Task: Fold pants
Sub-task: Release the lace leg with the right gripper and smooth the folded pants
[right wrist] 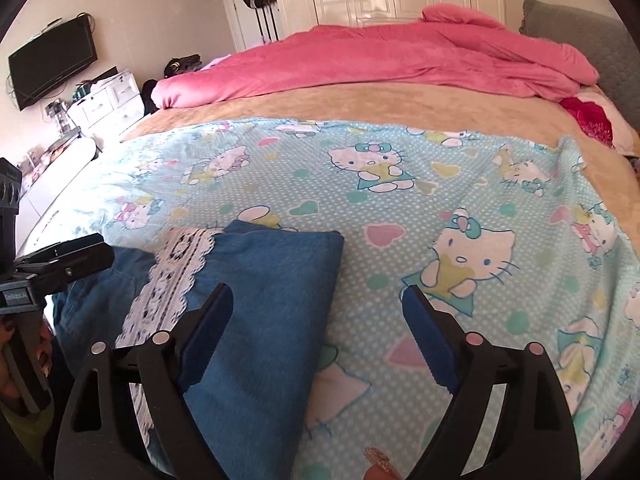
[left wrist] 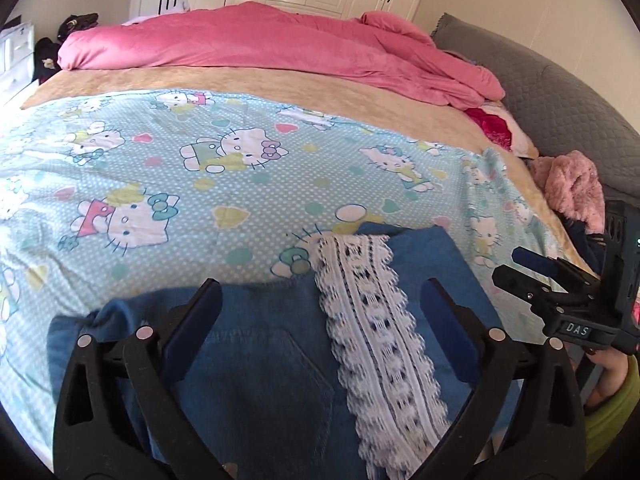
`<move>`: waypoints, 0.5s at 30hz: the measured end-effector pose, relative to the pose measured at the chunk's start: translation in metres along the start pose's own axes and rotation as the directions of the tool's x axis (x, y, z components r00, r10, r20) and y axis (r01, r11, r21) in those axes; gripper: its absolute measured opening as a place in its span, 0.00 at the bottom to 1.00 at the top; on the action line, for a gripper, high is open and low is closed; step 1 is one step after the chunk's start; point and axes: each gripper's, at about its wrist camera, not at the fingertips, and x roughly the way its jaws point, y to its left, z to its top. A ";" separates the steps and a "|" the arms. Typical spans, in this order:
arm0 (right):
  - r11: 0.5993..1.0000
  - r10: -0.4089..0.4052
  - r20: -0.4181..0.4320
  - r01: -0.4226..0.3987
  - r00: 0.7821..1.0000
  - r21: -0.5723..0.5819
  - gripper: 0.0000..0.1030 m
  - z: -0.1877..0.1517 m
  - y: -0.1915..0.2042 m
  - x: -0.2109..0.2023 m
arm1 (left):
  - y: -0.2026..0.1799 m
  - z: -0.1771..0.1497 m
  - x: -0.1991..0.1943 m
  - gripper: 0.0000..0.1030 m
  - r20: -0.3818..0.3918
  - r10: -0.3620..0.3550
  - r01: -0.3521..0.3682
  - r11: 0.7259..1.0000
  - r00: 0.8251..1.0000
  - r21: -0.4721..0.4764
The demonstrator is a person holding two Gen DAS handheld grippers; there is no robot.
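Observation:
Blue denim pants (left wrist: 260, 360) with a white lace strip (left wrist: 372, 332) lie folded on the Hello Kitty sheet (left wrist: 180, 184) at the near edge of the bed. My left gripper (left wrist: 320, 292) is open, hovering just above the pants with nothing between its fingers. My right gripper (right wrist: 318, 300) is open and empty; its left finger is over the right edge of the pants (right wrist: 272, 280), its right finger over bare sheet (right wrist: 440, 200). The right gripper also shows at the right of the left wrist view (left wrist: 532, 268). The left gripper shows at the left of the right wrist view (right wrist: 72, 256).
A pink duvet (left wrist: 260, 40) lies bunched across the far side of the bed on a tan blanket (left wrist: 280, 80). A grey headboard (left wrist: 560, 92) and pink fluffy cloth (left wrist: 572, 184) are at right. A TV (right wrist: 52, 60) and white drawers (right wrist: 108, 100) stand left.

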 end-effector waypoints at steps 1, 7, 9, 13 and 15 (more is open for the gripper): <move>1.000 0.000 0.006 0.000 1.000 -0.009 0.83 -0.003 0.001 -0.005 | -0.001 -0.004 -0.005 0.91 0.000 0.009 -0.009 1.000 1.000 0.003; 0.999 0.011 0.017 -0.010 1.000 -0.053 0.83 -0.022 0.008 -0.028 | 0.001 -0.024 -0.027 0.91 -0.006 0.017 -0.018 1.000 1.000 -0.011; 0.998 0.015 0.015 -0.014 1.000 -0.067 0.83 -0.030 0.011 -0.035 | 0.001 -0.032 -0.033 0.91 -0.011 0.012 -0.012 1.000 1.000 -0.021; 0.995 0.019 0.007 -0.018 1.000 -0.100 0.83 -0.043 0.017 -0.044 | -0.001 -0.052 -0.041 0.91 -0.042 -0.013 0.012 0.999 0.999 -0.036; 0.993 0.013 0.001 -0.013 1.000 -0.118 0.83 -0.051 0.019 -0.047 | -0.003 -0.060 -0.041 0.91 -0.067 -0.044 0.041 0.998 0.997 -0.058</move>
